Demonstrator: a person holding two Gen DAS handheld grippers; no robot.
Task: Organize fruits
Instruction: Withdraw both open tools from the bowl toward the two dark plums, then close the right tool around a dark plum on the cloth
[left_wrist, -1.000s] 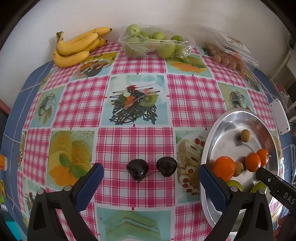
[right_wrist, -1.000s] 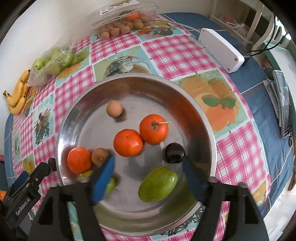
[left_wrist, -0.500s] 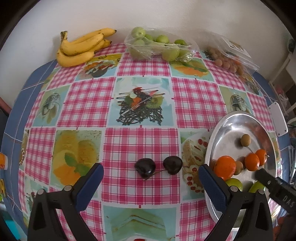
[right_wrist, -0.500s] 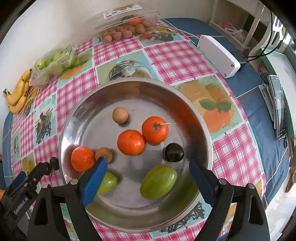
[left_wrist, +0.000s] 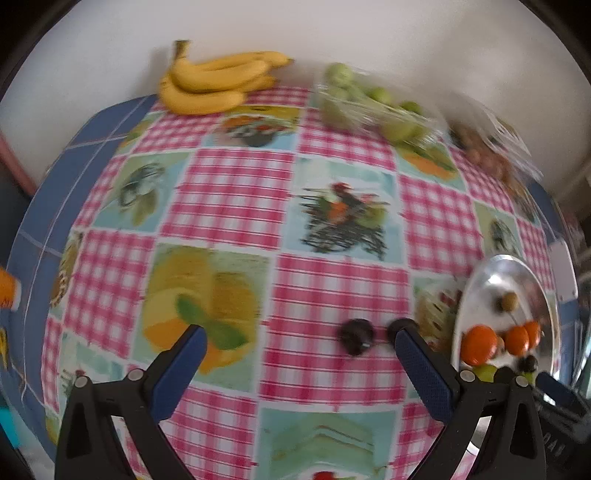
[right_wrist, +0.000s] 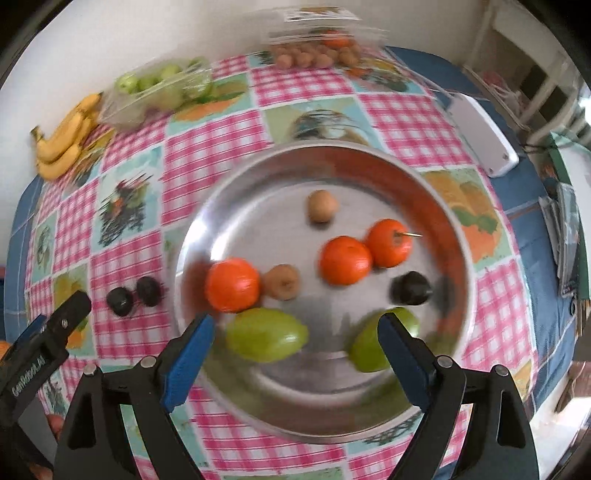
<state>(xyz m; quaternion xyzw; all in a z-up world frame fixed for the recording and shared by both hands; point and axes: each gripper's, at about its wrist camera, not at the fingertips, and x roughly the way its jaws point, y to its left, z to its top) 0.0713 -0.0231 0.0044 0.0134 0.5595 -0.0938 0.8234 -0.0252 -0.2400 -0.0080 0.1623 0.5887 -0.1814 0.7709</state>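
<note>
A round metal tray (right_wrist: 458, 229) holds three oranges (right_wrist: 345, 260), two green mangoes (right_wrist: 266, 334), two small brown fruits (right_wrist: 322, 206) and one dark plum (right_wrist: 410, 288). Two more dark plums (right_wrist: 120, 301) lie on the checked cloth left of the tray; they also show in the left wrist view (left_wrist: 356, 336). My right gripper (right_wrist: 295, 343) is open and empty above the tray's near side. My left gripper (left_wrist: 299, 354) is open and empty over the cloth, its right finger (left_wrist: 421, 362) partly hiding the second plum. The tray shows at the right of the left wrist view (left_wrist: 517, 269).
Against the back wall lie a bunch of bananas (left_wrist: 210, 81), a clear bag of green fruit (left_wrist: 373, 107) and a clear box of small brown fruit (right_wrist: 314, 48). A white box (right_wrist: 484, 136) lies right of the tray. The left gripper's body (right_wrist: 40, 347) shows at the left.
The right gripper has drawn back from the tray, leaving the dark plum on it. The left gripper has swung left, so the two plums now sit by its right finger. Both views are blurred.
</note>
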